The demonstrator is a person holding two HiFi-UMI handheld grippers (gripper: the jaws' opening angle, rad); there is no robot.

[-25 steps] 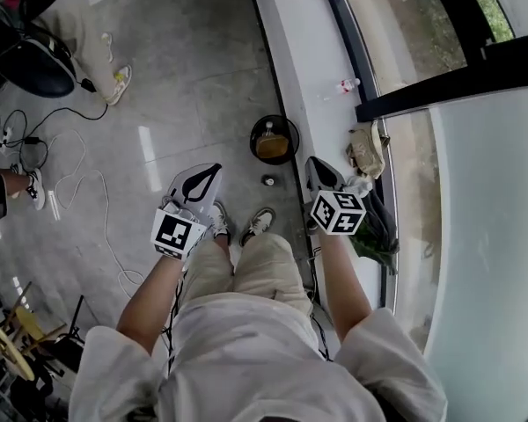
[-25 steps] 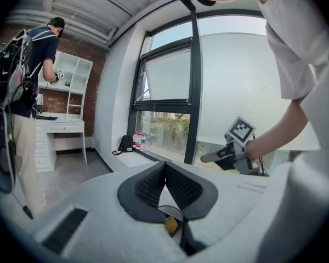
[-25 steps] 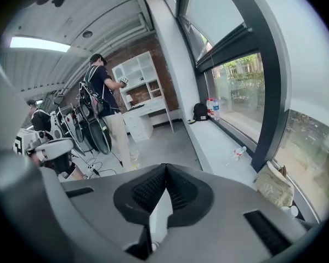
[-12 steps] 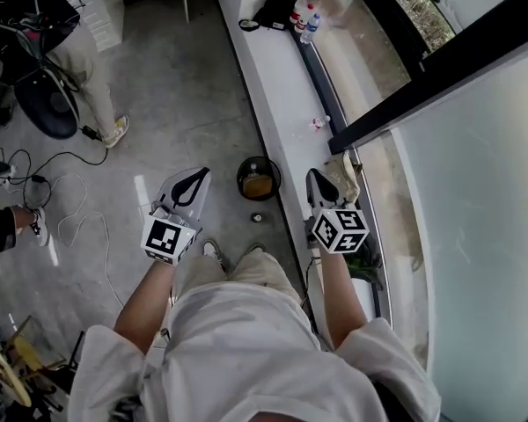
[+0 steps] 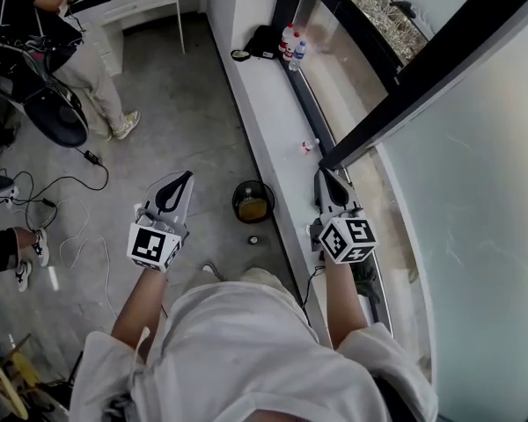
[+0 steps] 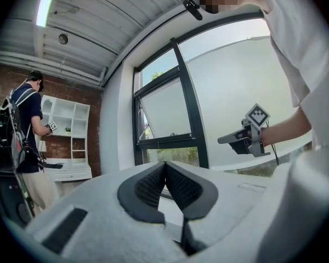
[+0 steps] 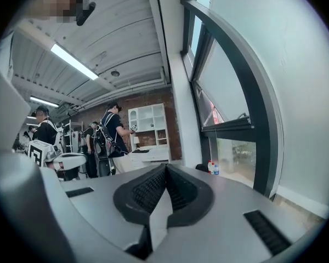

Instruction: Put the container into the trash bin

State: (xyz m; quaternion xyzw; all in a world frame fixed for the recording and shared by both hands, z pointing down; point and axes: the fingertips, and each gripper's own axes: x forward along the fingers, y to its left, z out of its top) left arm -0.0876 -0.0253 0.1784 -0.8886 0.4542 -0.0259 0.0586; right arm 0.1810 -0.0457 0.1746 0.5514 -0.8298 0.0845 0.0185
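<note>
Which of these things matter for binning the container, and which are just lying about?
Job: trash bin on the floor, tan contents inside; left hand-held gripper and right hand-held gripper, both shut, empty.
Lying about: bottles and black bag on the ledge; cables on the floor.

Glossy grey floor (image 5: 194,86) runs beside a long white counter (image 5: 264,121) under dark-framed windows (image 6: 178,108). A brick wall (image 6: 66,89) backs white shelving (image 6: 66,127). Strip lights (image 7: 74,62) cross the pale ceiling (image 7: 126,32).
</note>
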